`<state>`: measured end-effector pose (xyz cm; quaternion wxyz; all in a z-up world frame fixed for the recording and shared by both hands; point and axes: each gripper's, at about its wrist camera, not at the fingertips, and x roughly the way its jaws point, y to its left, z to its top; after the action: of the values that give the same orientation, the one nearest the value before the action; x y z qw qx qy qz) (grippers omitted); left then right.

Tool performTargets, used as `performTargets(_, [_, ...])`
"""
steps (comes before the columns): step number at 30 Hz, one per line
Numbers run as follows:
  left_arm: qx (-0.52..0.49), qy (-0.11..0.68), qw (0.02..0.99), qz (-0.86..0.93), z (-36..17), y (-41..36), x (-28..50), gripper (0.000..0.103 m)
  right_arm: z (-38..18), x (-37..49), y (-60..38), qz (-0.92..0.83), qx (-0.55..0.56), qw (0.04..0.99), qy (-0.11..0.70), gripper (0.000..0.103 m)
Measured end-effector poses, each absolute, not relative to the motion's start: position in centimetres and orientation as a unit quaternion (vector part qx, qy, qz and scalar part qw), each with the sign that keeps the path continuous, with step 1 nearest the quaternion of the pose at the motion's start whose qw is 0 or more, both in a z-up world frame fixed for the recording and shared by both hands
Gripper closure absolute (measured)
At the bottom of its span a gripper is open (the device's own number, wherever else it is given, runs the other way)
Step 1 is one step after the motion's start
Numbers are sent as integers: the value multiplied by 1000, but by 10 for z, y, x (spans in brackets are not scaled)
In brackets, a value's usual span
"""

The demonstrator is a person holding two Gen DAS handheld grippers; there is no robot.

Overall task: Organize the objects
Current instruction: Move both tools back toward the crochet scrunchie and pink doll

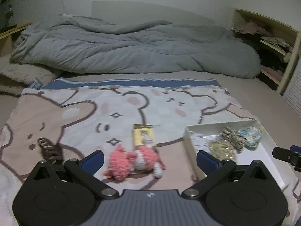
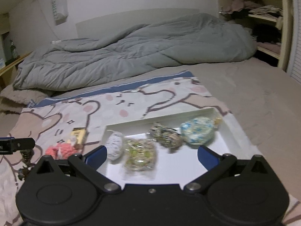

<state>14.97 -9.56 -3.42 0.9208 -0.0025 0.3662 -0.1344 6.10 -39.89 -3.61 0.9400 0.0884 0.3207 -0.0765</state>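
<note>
On cartoon blanket (image 1: pixel 79 113) — fuzzy pink crochet toy (image 1: pixel 131 160), flat gold packet (image 1: pixel 143 135).

Pink knitted toy (image 1: pixel 134 160) between spread left claw (image 1: pixel 150 160)

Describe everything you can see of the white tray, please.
The white tray is a shallow rectangular box with low upright walls, cardboard or plastic by its look. It lies flat on the cartoon blanket, to the right of the pink toy. Inside lie four small bundles: white, green, brown and blue-patterned. Its near part is bare. Neither open tongs touches it.
</note>
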Motion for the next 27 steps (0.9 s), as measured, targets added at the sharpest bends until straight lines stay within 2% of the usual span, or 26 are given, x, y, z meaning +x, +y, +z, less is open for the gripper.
performTargets(15, [13, 376, 922, -91, -42, -26, 158, 0, -43, 108, -320, -4, 65, 942, 330, 0])
performTargets(27, [83, 442, 886, -112, -76, -18, 173, 1, -67, 149, -267, 30, -1, 932, 361, 1])
